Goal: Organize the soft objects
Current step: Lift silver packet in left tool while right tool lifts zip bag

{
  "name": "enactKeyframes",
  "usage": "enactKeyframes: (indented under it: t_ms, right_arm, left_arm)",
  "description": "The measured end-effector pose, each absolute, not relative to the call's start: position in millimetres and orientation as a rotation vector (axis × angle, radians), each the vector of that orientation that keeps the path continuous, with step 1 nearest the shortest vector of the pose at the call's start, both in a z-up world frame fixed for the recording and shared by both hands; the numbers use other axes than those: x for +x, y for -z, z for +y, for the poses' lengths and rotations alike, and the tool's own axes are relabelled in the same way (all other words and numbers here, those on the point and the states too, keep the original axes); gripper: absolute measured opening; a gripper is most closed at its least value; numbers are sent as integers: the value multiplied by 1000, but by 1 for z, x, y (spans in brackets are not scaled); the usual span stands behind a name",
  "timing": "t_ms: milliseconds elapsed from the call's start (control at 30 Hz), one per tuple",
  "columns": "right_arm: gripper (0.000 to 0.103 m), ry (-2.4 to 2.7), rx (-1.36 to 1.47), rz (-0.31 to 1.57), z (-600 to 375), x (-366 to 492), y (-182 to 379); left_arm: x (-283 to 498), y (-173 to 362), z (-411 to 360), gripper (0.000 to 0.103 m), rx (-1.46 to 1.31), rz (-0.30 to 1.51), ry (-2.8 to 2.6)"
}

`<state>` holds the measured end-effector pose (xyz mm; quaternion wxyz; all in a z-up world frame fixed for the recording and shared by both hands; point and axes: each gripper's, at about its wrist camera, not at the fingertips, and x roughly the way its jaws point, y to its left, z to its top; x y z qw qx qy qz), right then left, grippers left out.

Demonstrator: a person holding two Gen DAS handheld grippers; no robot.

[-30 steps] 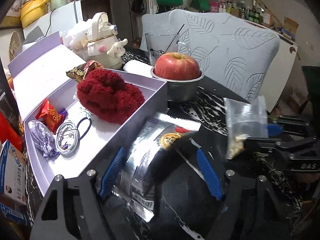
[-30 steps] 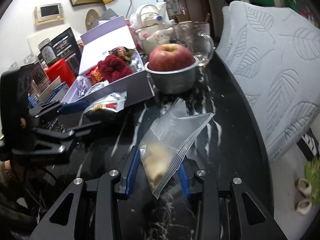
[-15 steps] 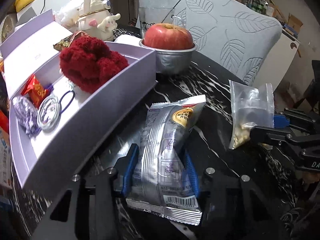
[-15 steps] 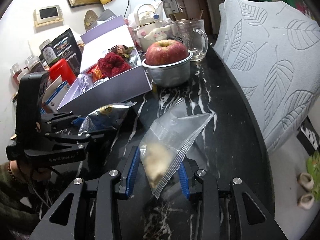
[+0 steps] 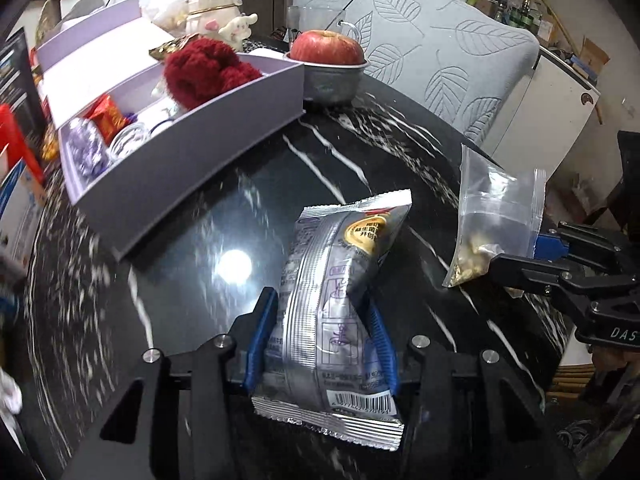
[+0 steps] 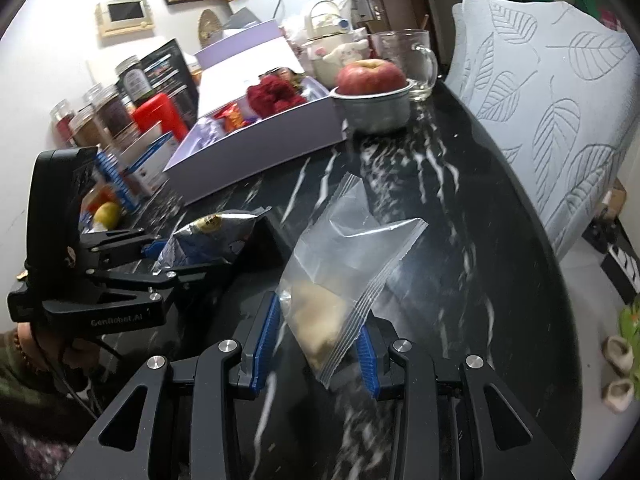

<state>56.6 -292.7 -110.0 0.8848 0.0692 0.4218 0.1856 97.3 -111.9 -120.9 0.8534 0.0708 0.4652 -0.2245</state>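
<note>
Open lilac cardboard box [image 5: 192, 168] sits on the black marbled counter [image 5: 224, 216], up-left beyond the left gripper [image 5: 320, 340] fingers. Those fingers pinch a silver foil snack packet [image 5: 328, 304] low at its sealed end: light, crinkly, slippery, likely to flop. Right gripper [image 6: 316, 340] fingers pinch a clear zip bag of pale crumbs [image 6: 340, 280] at its filled corner: limp, near weightless; loose top sags.

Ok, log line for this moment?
left gripper: shut on foil pack | right gripper: shut on zip bag | box: open
</note>
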Motion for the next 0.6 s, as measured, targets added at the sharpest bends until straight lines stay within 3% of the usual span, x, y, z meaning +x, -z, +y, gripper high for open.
enactKeyframes:
  t_ms: [167, 233, 300, 333, 600]
  right_arm:
    - [39, -390, 141, 881, -285, 42, 112]
    - [46, -379, 151, 889, -285, 44, 115]
    - [67, -366, 185, 882, -287, 49, 117]
    - [69, -359, 197, 885, -288, 52, 117]
    - [68, -355, 297, 882, -293, 68, 119]
  left_arm:
    - [83, 120, -105, 45, 149, 979, 466]
    - [83, 121, -106, 45, 161, 968, 465]
    - [83, 121, -108, 46, 180, 959, 451]
    - [84, 122, -108, 46, 186, 957, 444]
    - [97, 124, -107, 48, 158, 955, 417]
